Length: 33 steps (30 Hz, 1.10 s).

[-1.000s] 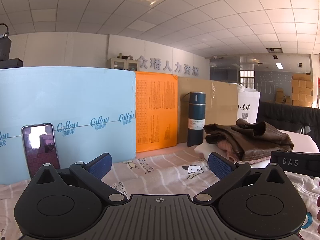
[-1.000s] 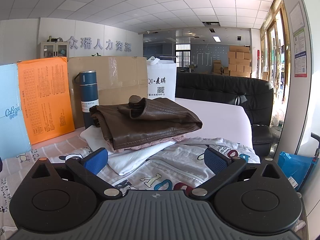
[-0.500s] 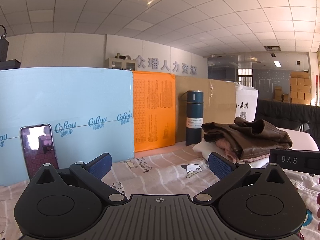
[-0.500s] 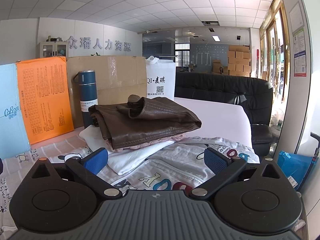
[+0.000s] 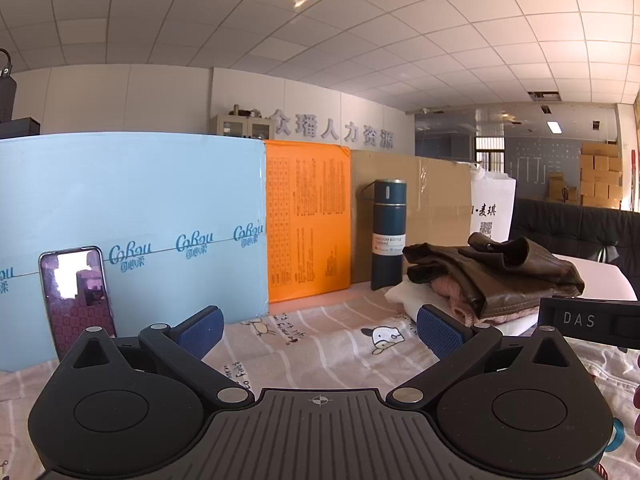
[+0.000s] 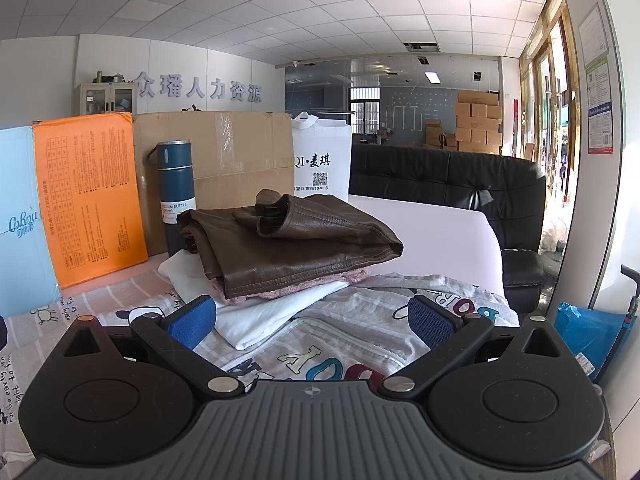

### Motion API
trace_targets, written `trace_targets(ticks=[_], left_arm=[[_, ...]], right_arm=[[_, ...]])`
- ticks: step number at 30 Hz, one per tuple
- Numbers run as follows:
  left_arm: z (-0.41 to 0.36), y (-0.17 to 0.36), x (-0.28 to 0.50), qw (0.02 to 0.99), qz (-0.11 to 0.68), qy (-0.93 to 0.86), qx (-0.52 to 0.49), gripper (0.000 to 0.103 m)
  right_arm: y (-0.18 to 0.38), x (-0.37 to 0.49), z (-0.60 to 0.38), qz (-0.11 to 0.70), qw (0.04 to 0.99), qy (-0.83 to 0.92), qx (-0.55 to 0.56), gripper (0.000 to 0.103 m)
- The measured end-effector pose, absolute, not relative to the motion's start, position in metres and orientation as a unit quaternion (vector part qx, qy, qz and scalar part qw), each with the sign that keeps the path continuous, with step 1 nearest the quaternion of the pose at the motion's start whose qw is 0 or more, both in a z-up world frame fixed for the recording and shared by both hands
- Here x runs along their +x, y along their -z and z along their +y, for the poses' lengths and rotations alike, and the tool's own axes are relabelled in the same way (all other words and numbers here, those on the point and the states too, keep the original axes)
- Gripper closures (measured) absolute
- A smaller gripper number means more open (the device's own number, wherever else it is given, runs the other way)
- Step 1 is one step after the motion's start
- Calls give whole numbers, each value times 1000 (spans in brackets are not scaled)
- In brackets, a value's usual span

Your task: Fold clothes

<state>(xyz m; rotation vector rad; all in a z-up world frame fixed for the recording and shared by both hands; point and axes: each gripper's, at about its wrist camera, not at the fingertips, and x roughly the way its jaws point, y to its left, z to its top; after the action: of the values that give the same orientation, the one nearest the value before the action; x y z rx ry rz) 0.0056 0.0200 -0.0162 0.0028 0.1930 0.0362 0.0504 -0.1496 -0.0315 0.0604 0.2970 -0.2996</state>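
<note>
Clothes pile [image 6: 288, 252] beside flask [image 6: 176, 196] | both tongs [image 5: 318, 326] [image 6: 312, 320] agape, empty

A dark blue vacuum bottle [image 6: 176, 196] stands upright on the striped cartoon-print sheet [image 5: 320, 344], just in front of a brown cardboard panel [image 6: 236, 148]. Beside the cardboard an orange printed board [image 5: 306, 224] and a pale blue foam board [image 5: 160, 208] stand on edge. A smartphone [image 5: 76, 300] leans against the blue board. A white shopping bag [image 6: 320, 164] and a black leather sofa [image 6: 460, 184] sit behind.
</note>
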Motion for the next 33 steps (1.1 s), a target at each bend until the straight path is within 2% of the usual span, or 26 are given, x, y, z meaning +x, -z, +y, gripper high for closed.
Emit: trace_targets(ticks=[33], left_arm=[[19, 18, 6, 994, 104, -18, 5, 0]], right_arm=[[32, 54, -149, 148, 977, 148, 26, 0]])
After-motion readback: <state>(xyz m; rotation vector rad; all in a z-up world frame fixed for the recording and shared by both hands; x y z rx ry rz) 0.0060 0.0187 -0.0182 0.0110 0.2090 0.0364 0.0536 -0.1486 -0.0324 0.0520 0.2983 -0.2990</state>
